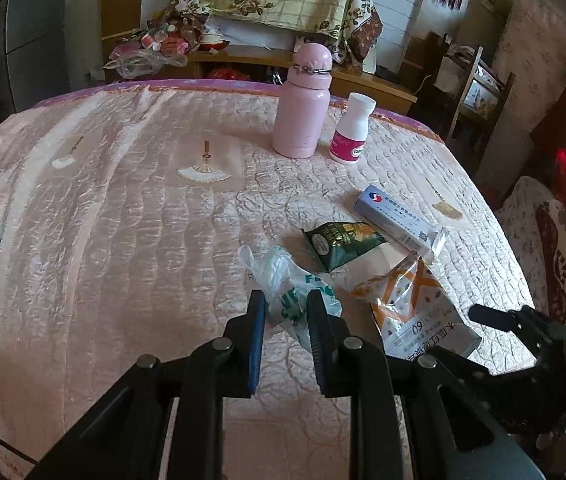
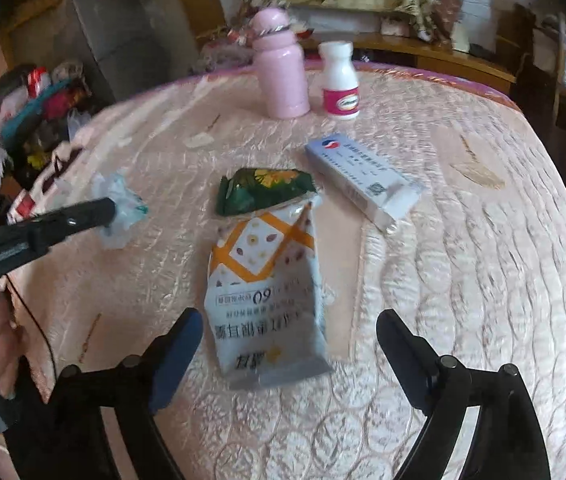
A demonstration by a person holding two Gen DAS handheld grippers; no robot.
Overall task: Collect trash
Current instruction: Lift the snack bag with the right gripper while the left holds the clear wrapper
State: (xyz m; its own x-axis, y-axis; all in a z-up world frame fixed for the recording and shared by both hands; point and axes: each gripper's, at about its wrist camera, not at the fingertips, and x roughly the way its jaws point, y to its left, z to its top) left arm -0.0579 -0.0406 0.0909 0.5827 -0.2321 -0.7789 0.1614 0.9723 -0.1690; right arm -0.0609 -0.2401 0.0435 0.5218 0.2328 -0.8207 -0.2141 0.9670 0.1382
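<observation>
Left claw [image 1: 285, 320] clamped on a crumpled clear plastic bag with green print [image 1: 289, 286], seemingly pinched near its mouth to serve as the collecting sack. Right claw [image 2: 289, 344] spread wide, gripping nothing, straddling the near end of a flat white snack pouch with orange lattice print [image 2: 267, 292], probably lined up as the next pick. Dark green foil wrapper [image 2: 263, 190] at twelve o'clock from the pouch, overlapping its far end. Pale blue rectangular carton [image 2: 363, 180] at two o'clock, just beside both. All loose on a pink quilted bed [image 2: 463, 280]. Upright at the far edge, well apart from the litter: a pink rounded-cap flask [image 2: 281, 74] and a white pill bottle with magenta label [image 2: 339, 84], likely keepers. Thin, slippery pouch: flat squeeze risky, edge pinch safer.
</observation>
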